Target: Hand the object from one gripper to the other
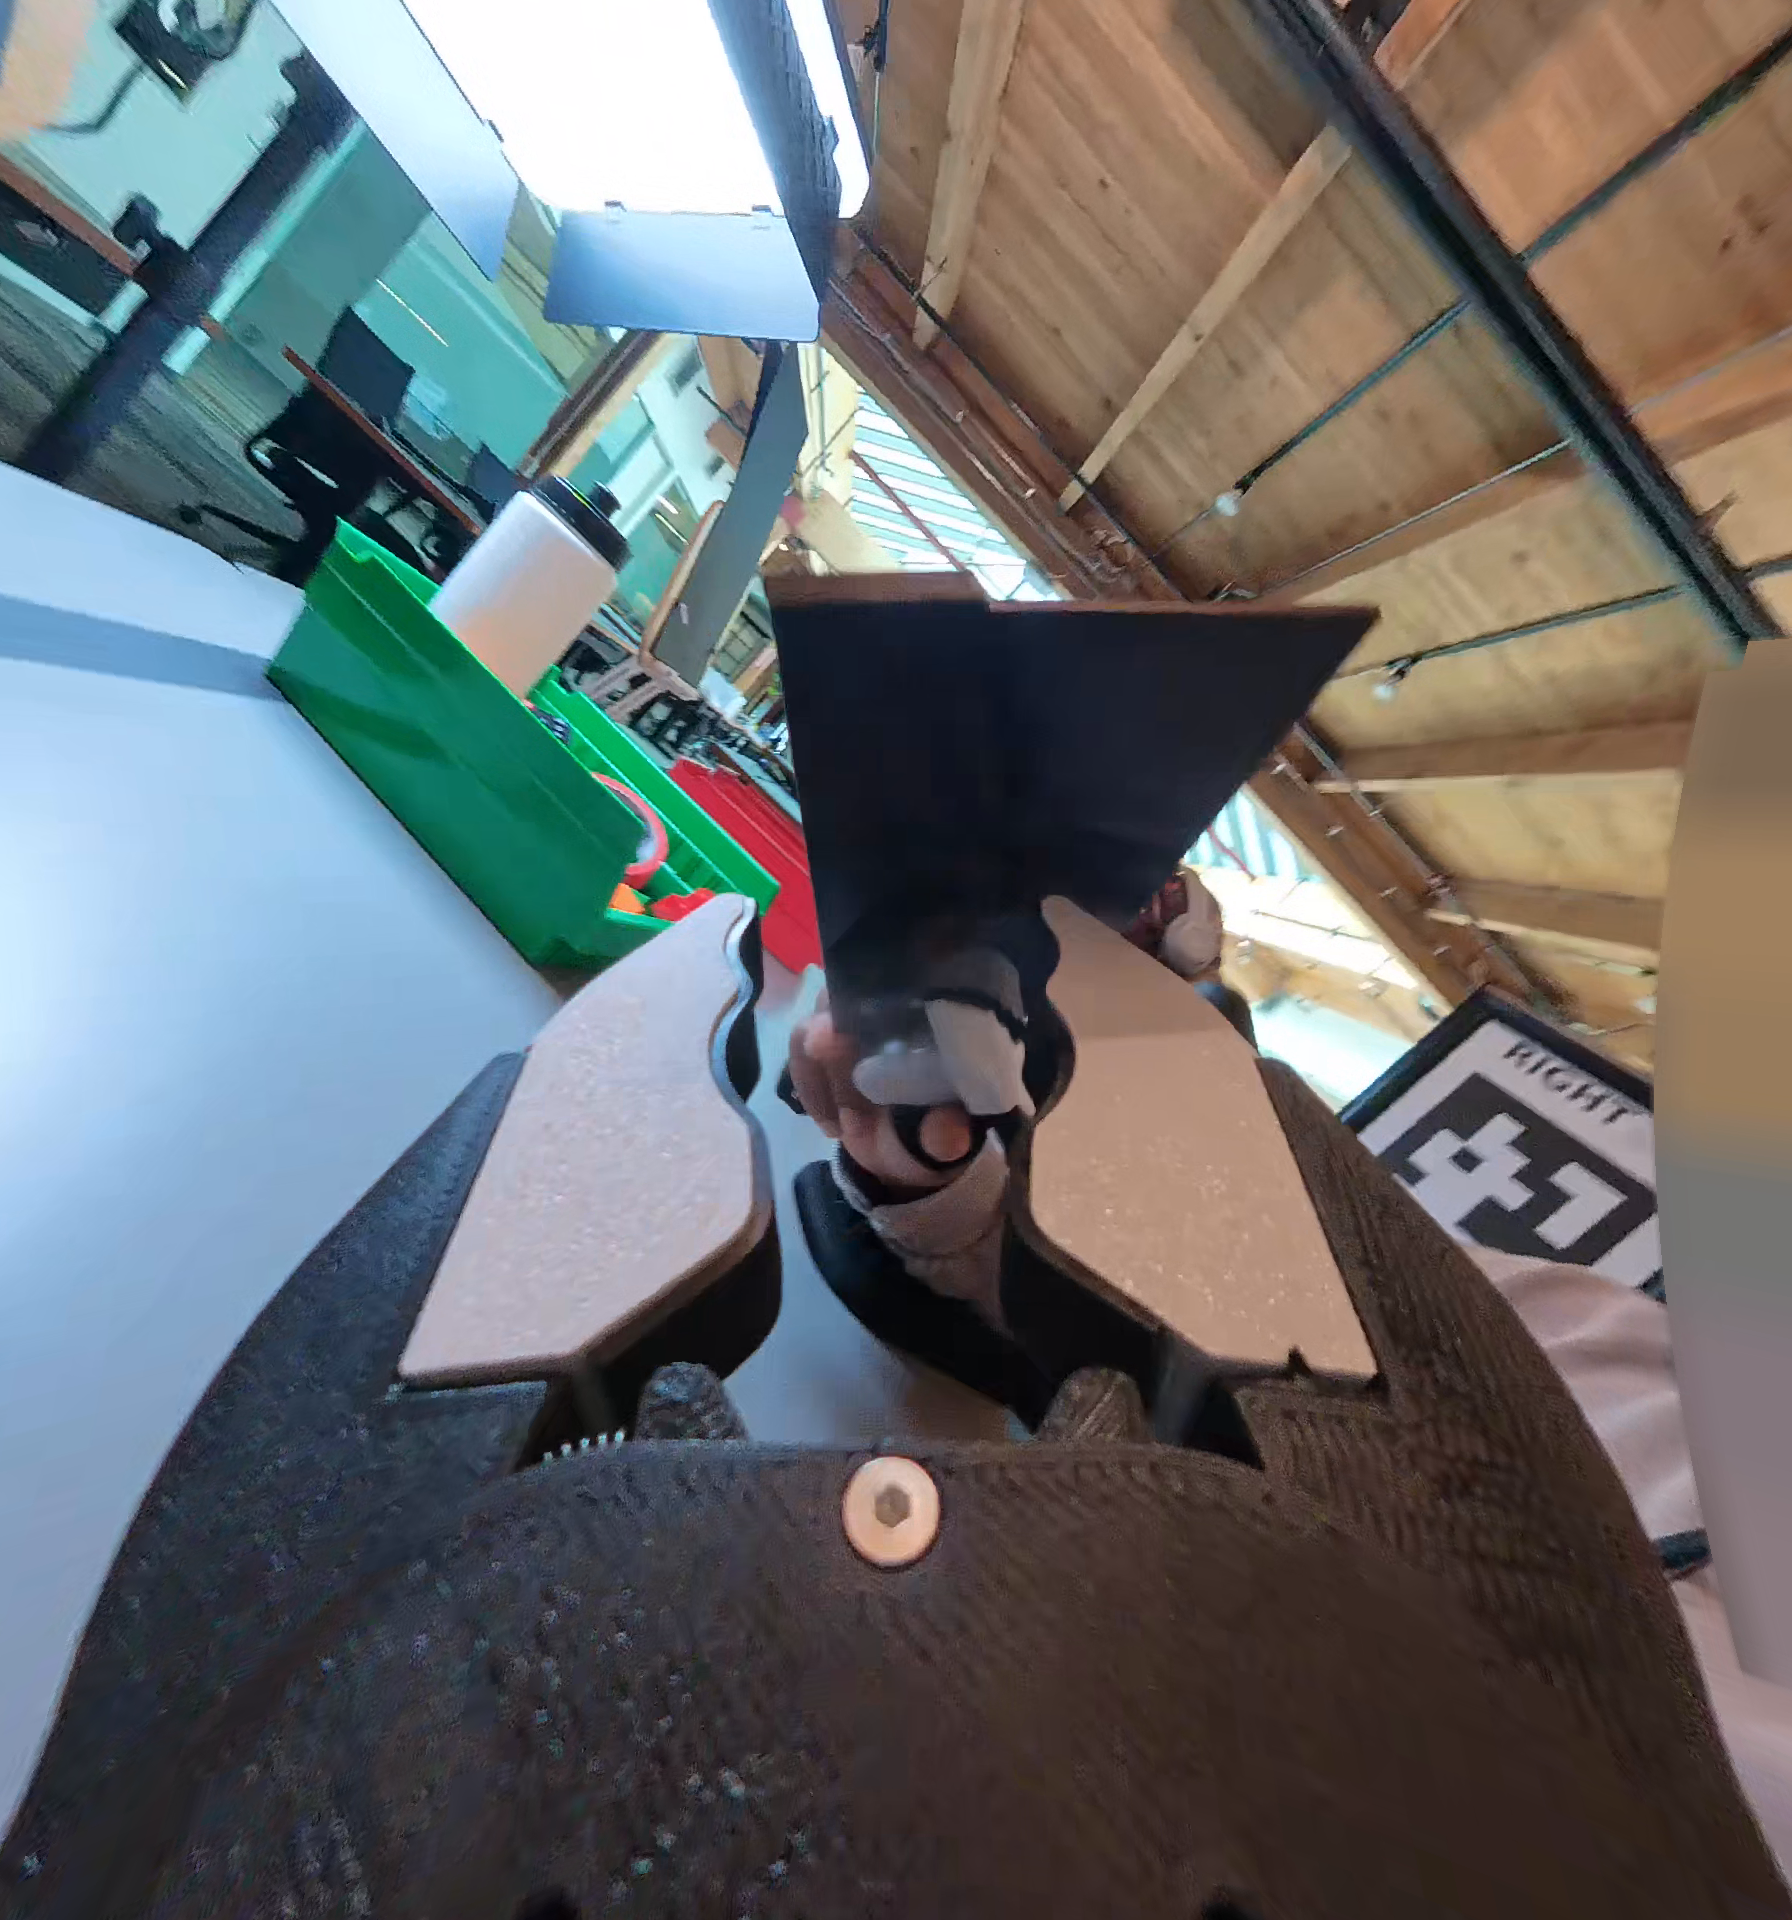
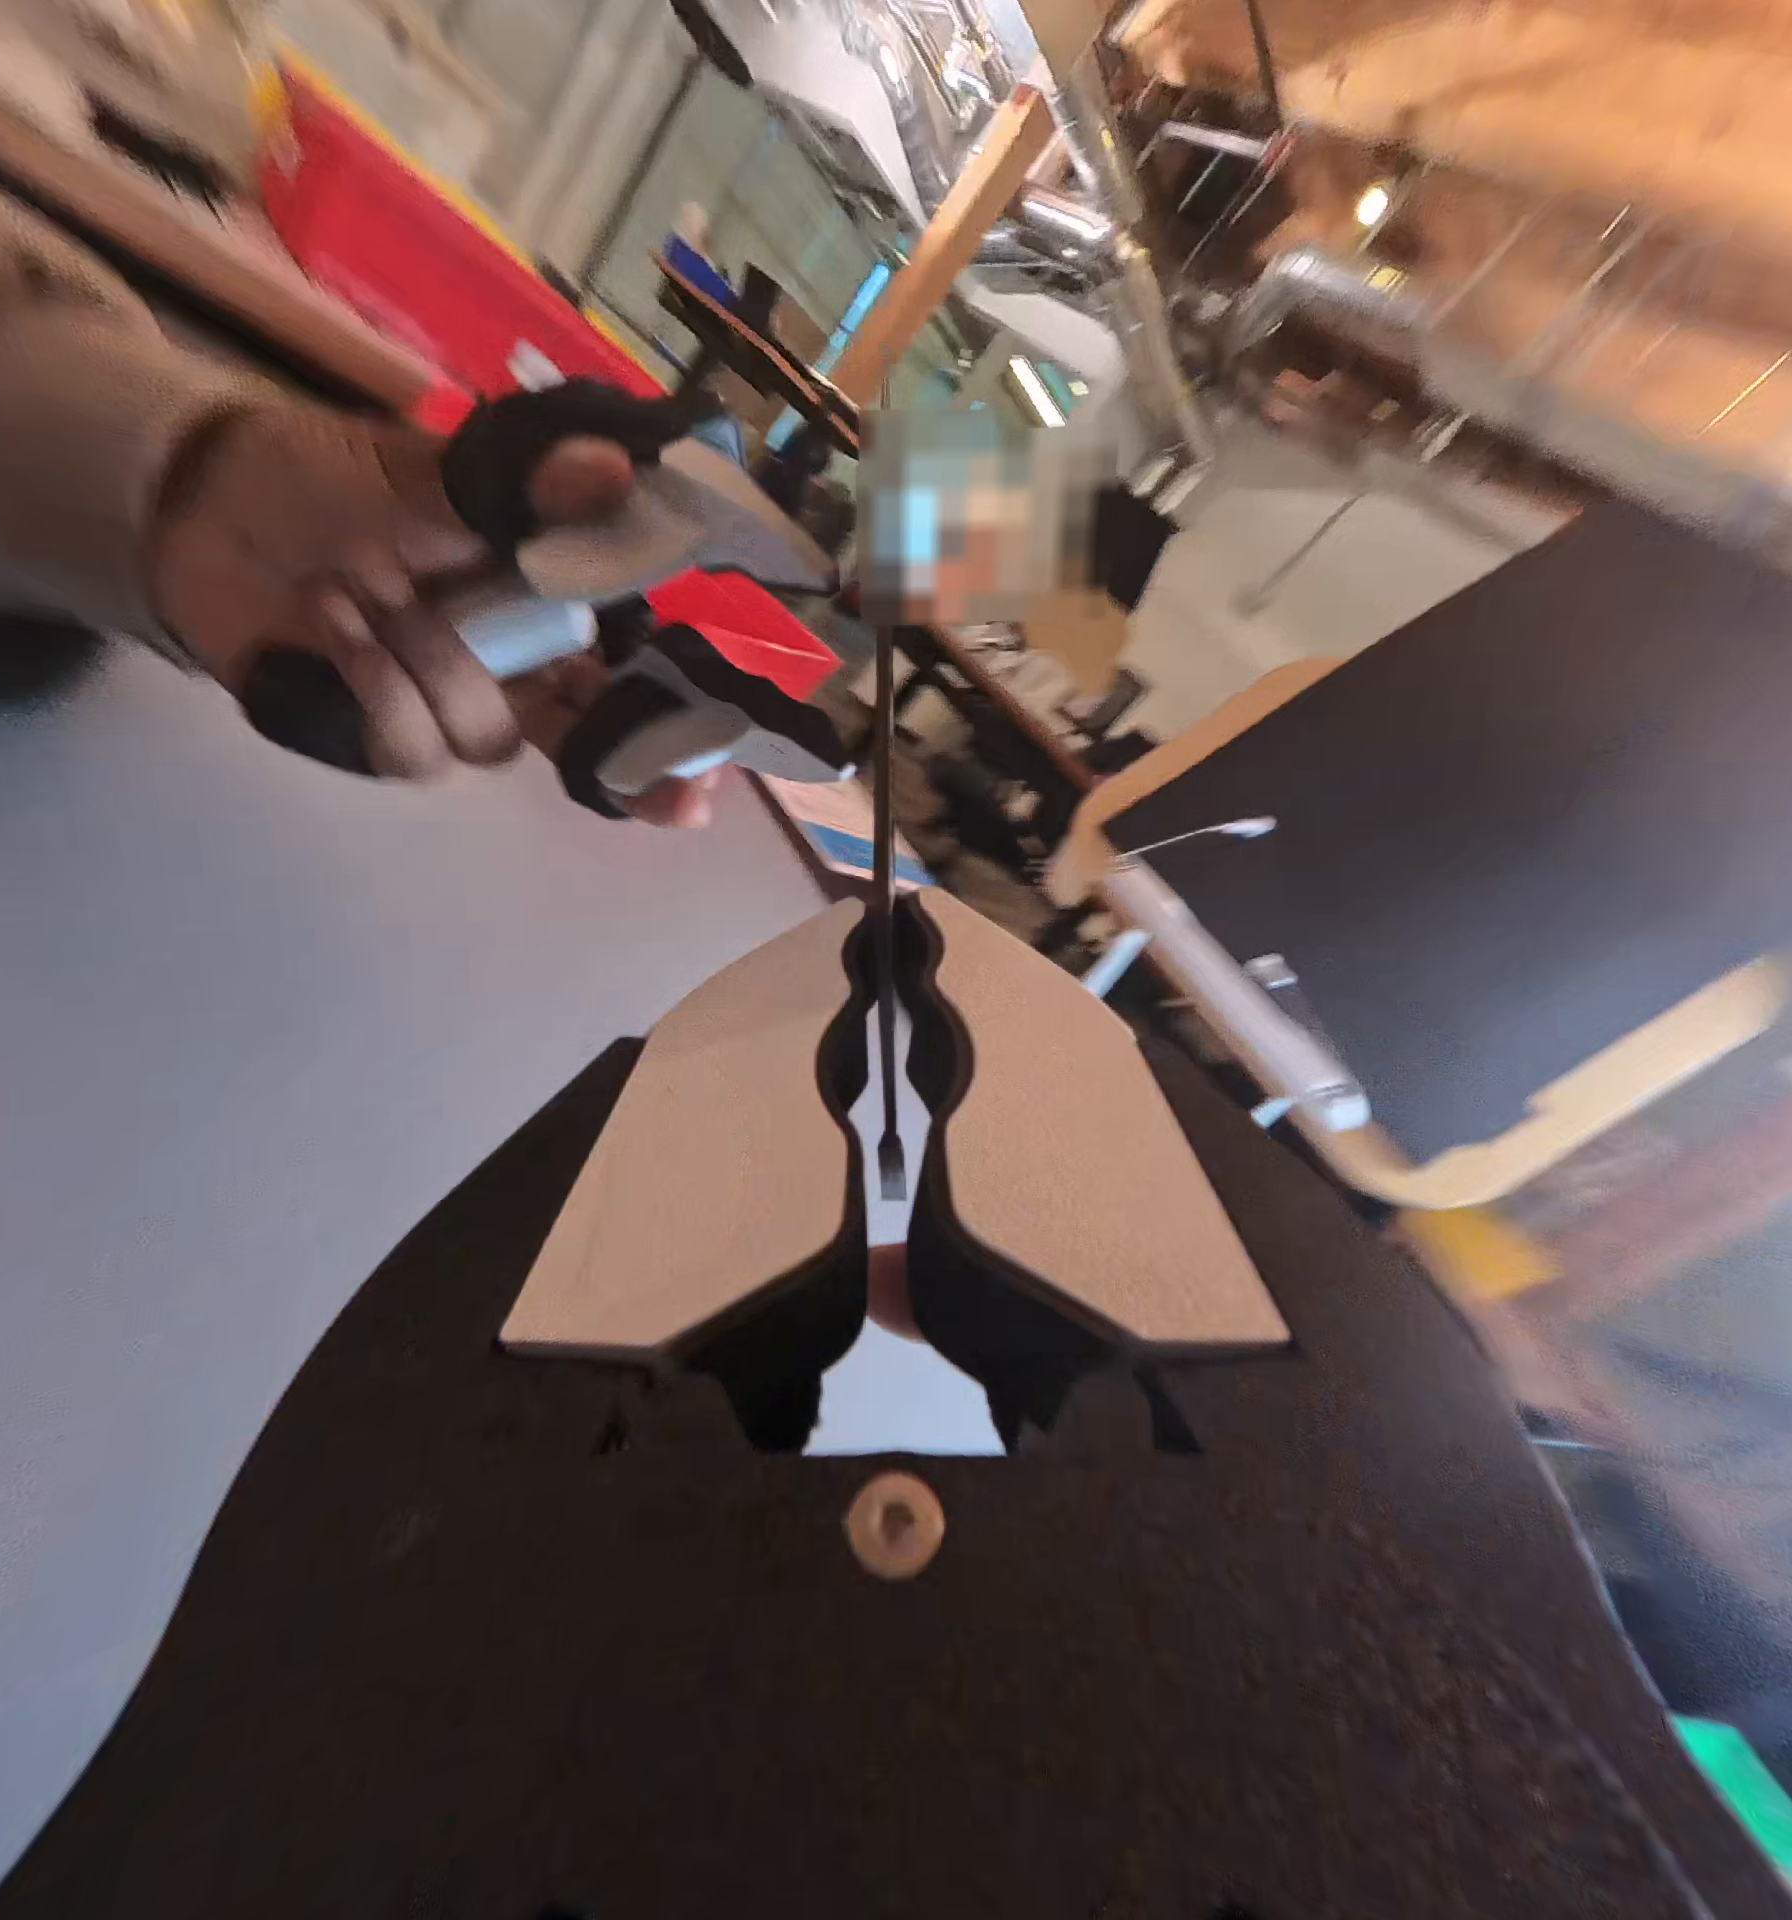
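A thin black flat plate (image 1: 1027, 748) stands upright in the air in the left wrist view. In the right wrist view it shows edge-on as a thin dark line (image 2: 887, 727). My right gripper (image 2: 890, 914) is shut on its lower end. It also shows in the left wrist view (image 1: 933, 1039), with a hand behind it, holding the plate from below. My left gripper (image 1: 897, 925) is open and empty, its fingertips just short of the plate's lower edge. In the right wrist view it is blurred, (image 2: 819, 727) close to the left of the plate.
Green bins (image 1: 476, 727), a white bottle (image 1: 528, 592) and a red bin (image 1: 757, 831) stand at the far side of the white table (image 1: 144, 935). A board with a black-and-white marker (image 1: 1515, 1174) is at the right. A dark partition (image 2: 1494, 831) stands to the right. Some 9 cm of space lies between my two pairs of fingers.
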Demonstrator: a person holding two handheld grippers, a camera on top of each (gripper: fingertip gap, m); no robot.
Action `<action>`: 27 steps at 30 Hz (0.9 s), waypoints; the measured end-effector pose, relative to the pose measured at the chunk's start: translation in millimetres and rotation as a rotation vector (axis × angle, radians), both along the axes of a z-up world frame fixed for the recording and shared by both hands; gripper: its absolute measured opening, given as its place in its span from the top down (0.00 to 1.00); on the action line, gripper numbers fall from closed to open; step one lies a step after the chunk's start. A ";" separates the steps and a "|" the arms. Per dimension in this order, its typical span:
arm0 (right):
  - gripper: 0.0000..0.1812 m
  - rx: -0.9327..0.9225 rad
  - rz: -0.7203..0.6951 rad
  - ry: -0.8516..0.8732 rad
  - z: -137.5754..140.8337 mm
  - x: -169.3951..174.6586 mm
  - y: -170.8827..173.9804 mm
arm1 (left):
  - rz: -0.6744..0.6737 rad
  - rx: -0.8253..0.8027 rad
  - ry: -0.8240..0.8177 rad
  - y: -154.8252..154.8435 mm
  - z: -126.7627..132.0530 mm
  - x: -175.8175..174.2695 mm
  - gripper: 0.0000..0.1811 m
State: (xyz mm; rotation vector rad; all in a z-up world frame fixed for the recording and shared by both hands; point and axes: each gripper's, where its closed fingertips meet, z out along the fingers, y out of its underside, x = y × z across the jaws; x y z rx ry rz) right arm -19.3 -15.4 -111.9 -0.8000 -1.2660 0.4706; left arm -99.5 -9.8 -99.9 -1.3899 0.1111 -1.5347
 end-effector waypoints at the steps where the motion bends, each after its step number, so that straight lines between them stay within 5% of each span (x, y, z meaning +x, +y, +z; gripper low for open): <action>1: 0.99 0.126 -0.066 -0.014 0.8 0.5 1.1 | -0.016 -0.007 -0.024 -1.6 1.1 2.6 0.72; 7: 0.99 0.680 -0.301 -0.156 -10.8 -7.0 10.6 | -0.009 -0.018 -0.004 -4.9 3.8 9.9 0.73; 13: 0.92 0.692 -0.342 -0.220 -24.2 -23.2 11.9 | 0.049 -0.119 0.005 10.4 -20.3 -8.7 0.97; 16: 0.73 0.519 -0.296 -0.253 -34.6 -24.2 13.1 | 0.108 -0.026 0.070 9.7 -10.0 -18.2 0.99; 19: 0.73 0.247 -0.158 -0.227 -41.2 -25.1 0.0 | 0.221 0.092 0.172 11.4 0.5 -36.3 0.99; 23: 0.74 -0.594 0.192 -0.232 -58.7 -30.6 -24.8 | 0.412 0.439 0.588 3.4 11.0 -38.3 0.99; 27: 0.73 -1.321 0.676 -0.077 -24.6 -21.8 -47.5 | 0.541 0.895 1.103 -20.0 8.8 -2.2 0.99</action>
